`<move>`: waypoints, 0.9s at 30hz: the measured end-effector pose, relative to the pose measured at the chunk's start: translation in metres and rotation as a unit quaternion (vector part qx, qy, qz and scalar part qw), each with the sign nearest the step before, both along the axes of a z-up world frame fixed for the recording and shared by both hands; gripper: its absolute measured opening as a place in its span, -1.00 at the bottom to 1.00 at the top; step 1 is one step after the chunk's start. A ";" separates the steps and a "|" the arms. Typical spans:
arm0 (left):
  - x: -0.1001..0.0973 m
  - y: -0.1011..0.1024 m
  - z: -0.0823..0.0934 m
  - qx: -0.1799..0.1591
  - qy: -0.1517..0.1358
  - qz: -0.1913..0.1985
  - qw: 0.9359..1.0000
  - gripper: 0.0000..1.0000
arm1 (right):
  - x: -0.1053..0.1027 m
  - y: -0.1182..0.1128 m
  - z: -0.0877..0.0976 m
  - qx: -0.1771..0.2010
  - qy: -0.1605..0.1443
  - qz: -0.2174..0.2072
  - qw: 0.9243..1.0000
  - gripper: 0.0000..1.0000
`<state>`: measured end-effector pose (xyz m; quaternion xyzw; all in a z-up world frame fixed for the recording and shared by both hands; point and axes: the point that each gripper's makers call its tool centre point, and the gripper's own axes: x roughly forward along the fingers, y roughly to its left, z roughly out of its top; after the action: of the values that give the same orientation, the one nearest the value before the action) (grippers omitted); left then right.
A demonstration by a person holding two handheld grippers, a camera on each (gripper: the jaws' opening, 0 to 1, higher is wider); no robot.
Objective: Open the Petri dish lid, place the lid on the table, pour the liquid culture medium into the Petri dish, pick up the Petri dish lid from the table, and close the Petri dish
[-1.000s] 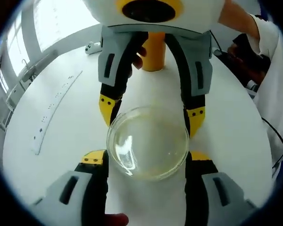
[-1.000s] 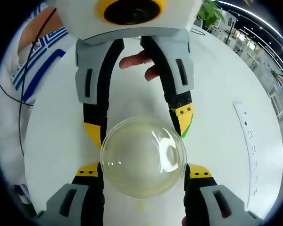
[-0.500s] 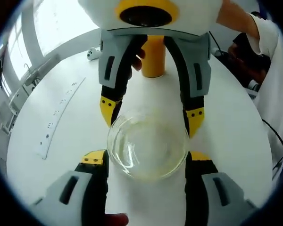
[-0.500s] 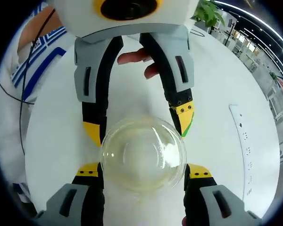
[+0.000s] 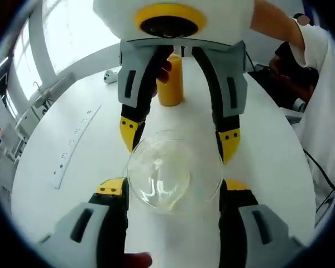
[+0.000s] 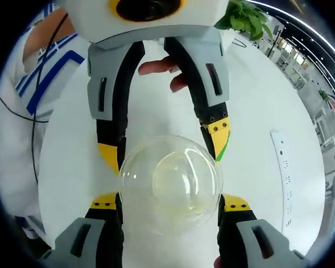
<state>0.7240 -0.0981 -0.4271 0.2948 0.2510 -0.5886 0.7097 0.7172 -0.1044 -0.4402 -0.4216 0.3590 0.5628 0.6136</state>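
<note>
White round table [image 5: 72, 184] w/ a power strip [image 5: 72, 144] toward its left edge and a yellow bottle [image 5: 170, 84] at the far edge. Left gripper view: left claw [image 5: 175, 192] clamps a clear dish [image 5: 175, 174], right claw [image 5: 178, 137] opposite, just touching.

Right gripper view: right claw [image 6: 168, 202] grips the dish lid [image 6: 170, 181]; left claw [image 6: 164, 145] facing. Likely step: opening or closing, can't tell. Next: keep level.

The left gripper [image 5: 175, 192] rises from the bottom centre of the left gripper view, jaws closed on the dish [image 5: 175, 176]. The right gripper [image 6: 170, 198], at bottom centre of its view, grips likewise.
</note>
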 end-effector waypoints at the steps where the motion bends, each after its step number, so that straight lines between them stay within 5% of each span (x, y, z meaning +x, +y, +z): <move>1: -0.009 -0.003 0.001 -0.002 -0.002 0.001 1.000 0.13 | -0.004 0.000 0.002 0.000 -0.002 0.001 1.000 0.27; 9: -0.052 -0.011 0.011 -0.013 -0.012 0.000 1.000 0.13 | -0.030 -0.002 0.005 -0.006 -0.004 -0.002 1.000 0.27; 21: -0.105 -0.020 0.001 -0.022 -0.003 0.001 1.000 0.12 | -0.063 -0.004 -0.004 -0.021 0.006 -0.001 1.000 0.27; 27: -0.100 -0.011 -0.009 -0.033 0.005 0.007 0.999 0.12 | -0.075 -0.004 -0.012 -0.025 0.012 0.003 1.000 0.27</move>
<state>0.6239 -0.1091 -0.4360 0.2667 0.2374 -0.5934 0.7214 0.6424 -0.1085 -0.4525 -0.4308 0.3789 0.5609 0.5968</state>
